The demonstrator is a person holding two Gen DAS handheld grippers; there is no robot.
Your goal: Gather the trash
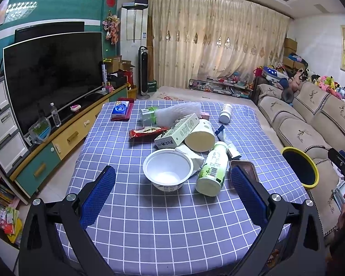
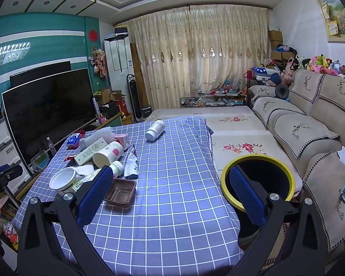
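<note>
Trash lies in a pile on the blue checked table [image 1: 149, 230]: a white bowl [image 1: 168, 169], a green-white bottle [image 1: 212, 172], a paper cup [image 1: 200, 136], a green carton [image 1: 177, 132], a red wrapper [image 1: 147, 132], a brown plastic tray [image 2: 120, 192] and a white pill bottle [image 2: 155, 130]. A yellow-rimmed bin [image 2: 257, 181] stands right of the table. My left gripper [image 1: 172, 197] is open and empty, just short of the bowl. My right gripper [image 2: 172, 197] is open and empty over the table's right edge, beside the bin.
A TV [image 1: 53, 76] on a low cabinet [image 1: 64, 142] runs along the left. A beige sofa [image 2: 310, 133] is on the right behind the bin. A tissue pack [image 1: 120, 110] and a foam sleeve [image 1: 179, 110] lie at the table's far side.
</note>
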